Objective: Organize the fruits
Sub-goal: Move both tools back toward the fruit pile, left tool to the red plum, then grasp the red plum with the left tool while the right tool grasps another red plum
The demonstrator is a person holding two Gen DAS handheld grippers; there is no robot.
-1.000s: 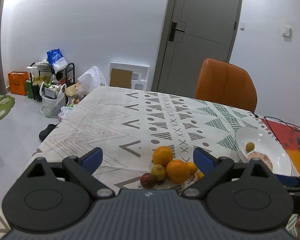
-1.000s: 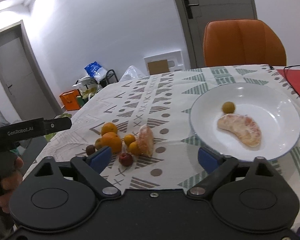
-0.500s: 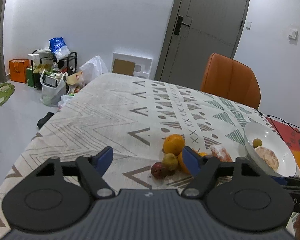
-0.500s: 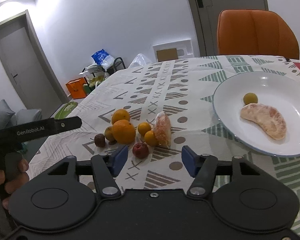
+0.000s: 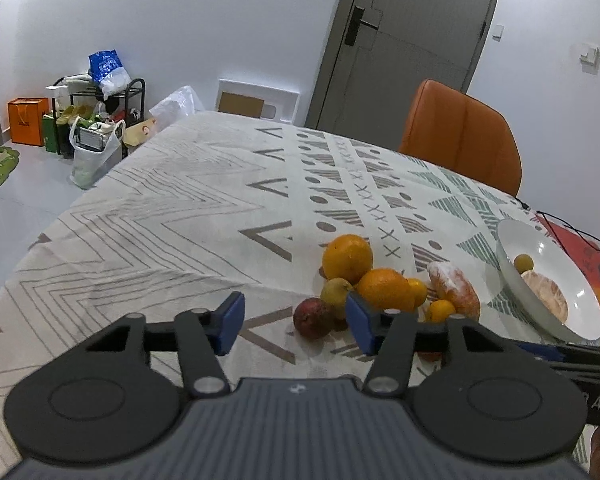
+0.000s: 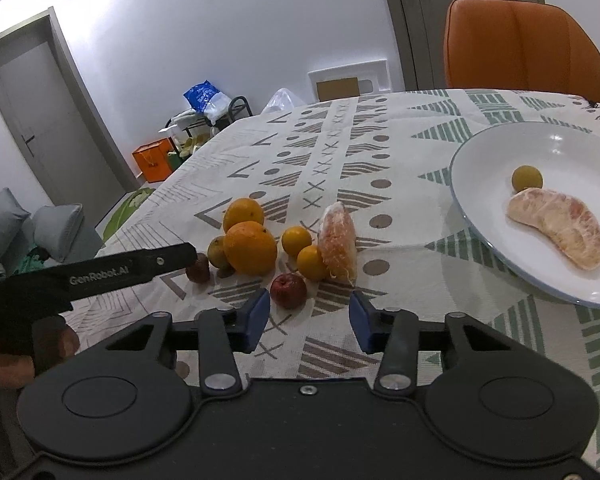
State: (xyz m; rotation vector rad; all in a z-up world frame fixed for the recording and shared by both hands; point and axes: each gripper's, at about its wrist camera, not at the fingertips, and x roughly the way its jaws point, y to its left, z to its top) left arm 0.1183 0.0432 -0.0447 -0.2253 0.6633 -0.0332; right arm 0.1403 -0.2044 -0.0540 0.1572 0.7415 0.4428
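A desk (image 6: 340, 148) covered by a patterned cloth of triangles, dots and crosses is seen from two handheld tongs

In the right wrist view, the right tongs (image 6: 309, 316) are held low over the near edge of the desk, their blue tips parted to a moderate gap with nothing gripped. Just beyond the tips a small dark red fruit (image 6: 288, 290) lies on the cloth. Behind it a cluster of fruit is gathered: a large orange (image 6: 250, 247) with a second orange (image 6: 243, 214) touching it on the far side, two small mandarins (image 6: 296, 241) beside each other, a greenish-brown fruit (image 6: 217, 252) to the left, and a peeled citrus piece (image 6: 338, 246) standing on edge at the right of the cluster. The left tongs (image 6: 128, 270) are seen as a black bar reaching in from the left, ending close to a dark brown fruit (image 6: 198, 268)

To the right a white plate (image 6: 480, 152) rests on the desk, well apart from the cluster. On it lie a peeled citrus segment (image 6: 560, 230) and a small yellow-green fruit (image 6: 527, 178), touching each other

In the left wrist view, the left tongs (image 5: 294, 322) are shown with blue tips apart and nothing between them, low over the cloth near the cluster; a dark red-brown fruit (image 5: 313, 317) lies just beyond the gap

An orange chair (image 6: 524, 46) stands at the far side of the desk, before a grey door (image 5: 412, 40)
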